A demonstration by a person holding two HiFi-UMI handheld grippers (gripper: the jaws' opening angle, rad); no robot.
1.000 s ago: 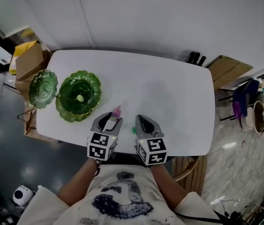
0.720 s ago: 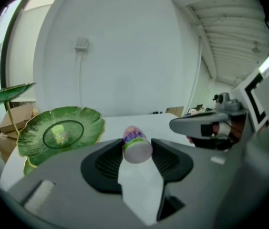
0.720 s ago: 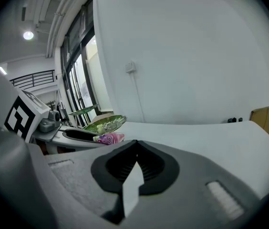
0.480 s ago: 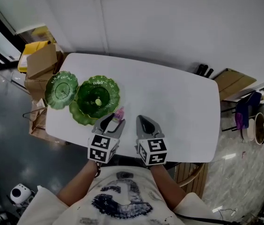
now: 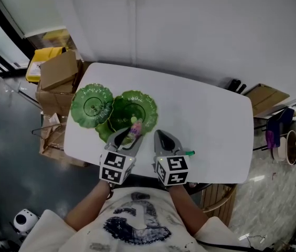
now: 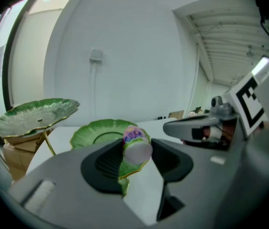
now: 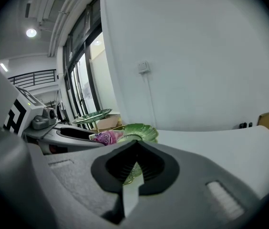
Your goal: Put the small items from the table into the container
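Observation:
A small bottle with a pink and purple label sits between the jaws of my left gripper, which is shut on it. In the left gripper view the bottle hangs over the near rim of the green leaf-shaped lower dish, with the raised upper dish to the left. My right gripper is beside it, shut and empty, over the white table. A small green item lies on the table just right of the right gripper. In the right gripper view the shut right gripper points toward the dish.
Cardboard boxes stand on the floor left of the table, close to the upper dish. A flat cardboard piece leans at the right. A wooden chair sits by the table's near right edge.
Both grippers have travelled left across the table toward the green dishes. The held bottle went from over bare table to over the lower dish. The small green item stayed behind, now right of the right gripper.

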